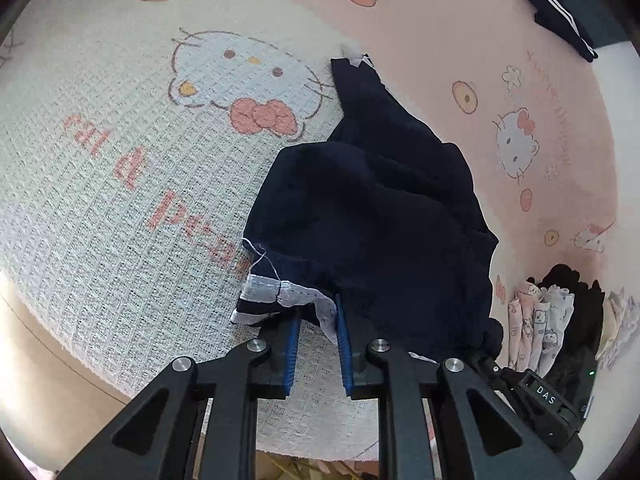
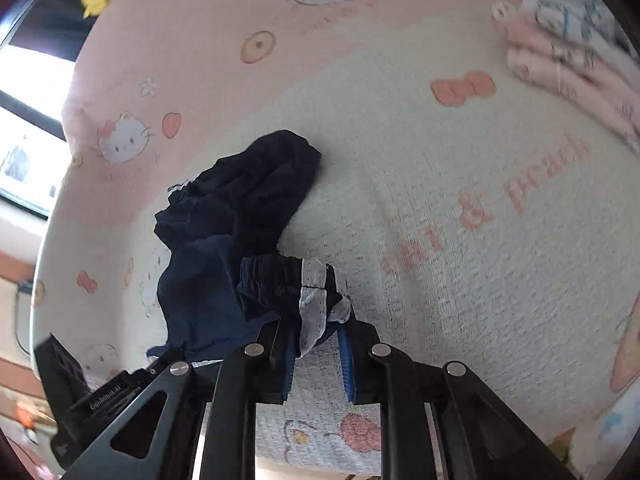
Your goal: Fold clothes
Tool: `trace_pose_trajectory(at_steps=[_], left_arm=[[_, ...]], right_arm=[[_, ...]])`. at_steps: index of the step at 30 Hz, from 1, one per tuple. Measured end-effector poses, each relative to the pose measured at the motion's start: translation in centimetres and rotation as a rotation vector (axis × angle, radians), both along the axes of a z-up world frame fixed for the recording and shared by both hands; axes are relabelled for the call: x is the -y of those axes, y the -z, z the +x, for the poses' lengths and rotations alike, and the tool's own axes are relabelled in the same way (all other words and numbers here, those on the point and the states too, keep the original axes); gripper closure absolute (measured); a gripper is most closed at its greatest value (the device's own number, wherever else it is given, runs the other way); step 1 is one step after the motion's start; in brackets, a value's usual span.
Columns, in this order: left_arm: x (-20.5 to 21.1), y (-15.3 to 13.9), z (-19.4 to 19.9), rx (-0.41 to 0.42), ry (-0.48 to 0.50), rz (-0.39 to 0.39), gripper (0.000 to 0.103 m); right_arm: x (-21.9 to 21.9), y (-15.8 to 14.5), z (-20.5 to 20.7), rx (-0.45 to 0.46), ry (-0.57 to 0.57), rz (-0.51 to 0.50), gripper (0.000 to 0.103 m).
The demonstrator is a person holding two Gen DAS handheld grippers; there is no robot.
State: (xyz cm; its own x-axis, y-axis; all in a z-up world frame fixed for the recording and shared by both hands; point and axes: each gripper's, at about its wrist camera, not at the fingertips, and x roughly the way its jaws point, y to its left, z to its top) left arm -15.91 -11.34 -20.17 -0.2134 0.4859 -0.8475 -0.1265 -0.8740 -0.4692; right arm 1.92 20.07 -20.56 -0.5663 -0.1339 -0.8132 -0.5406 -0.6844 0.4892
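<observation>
A pair of navy shorts (image 1: 376, 208) with white side stripes hangs bunched above the Hello Kitty blanket (image 1: 120, 200). My left gripper (image 1: 318, 320) holds its white mesh-lined edge between the blue pads, jaws partly closed on the cloth. The other gripper (image 1: 536, 396) shows at the lower right of this view, at the shorts' other corner. In the right wrist view the shorts (image 2: 236, 216) hang crumpled, and my right gripper (image 2: 318, 332) pinches their striped waistband corner. The left gripper (image 2: 108, 396) shows at the lower left there.
A folded navy garment with white stripes (image 1: 560, 16) lies at the far right. A stack of folded printed clothes (image 1: 552, 320) stands at the right edge. Pink folded clothes (image 2: 568, 64) lie at the upper right of the right wrist view. A window (image 2: 24, 120) is at the left.
</observation>
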Motion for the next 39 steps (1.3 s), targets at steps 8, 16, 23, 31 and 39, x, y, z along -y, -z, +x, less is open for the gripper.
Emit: trace_pose_trajectory(at_steps=[8, 16, 23, 31, 39], left_arm=[[1.2, -1.6, 1.4, -0.094, 0.032, -0.082, 0.088], [1.0, -1.0, 2.1, -0.095, 0.069, -0.134, 0.091], [1.1, -0.8, 3.0, -0.081, 0.098, -0.153, 0.091], [1.3, -1.3, 4.0, -0.097, 0.134, -0.144, 0.091], [2.3, -1.9, 2.7, 0.01, 0.07, 0.031, 0.077]], right_arm=[[0.3, -1.1, 0.5, 0.045, -0.068, 0.121, 0.086], [0.9, -0.2, 1.5, 0.118, -0.096, 0.103, 0.086], [0.4, 1.0, 2.2, 0.163, -0.082, 0.076, 0.086], [0.2, 0.8, 2.6, 0.135, -0.079, 0.072, 0.085], [-0.1, -1.7, 2.3, 0.054, -0.077, 0.153, 0.053]])
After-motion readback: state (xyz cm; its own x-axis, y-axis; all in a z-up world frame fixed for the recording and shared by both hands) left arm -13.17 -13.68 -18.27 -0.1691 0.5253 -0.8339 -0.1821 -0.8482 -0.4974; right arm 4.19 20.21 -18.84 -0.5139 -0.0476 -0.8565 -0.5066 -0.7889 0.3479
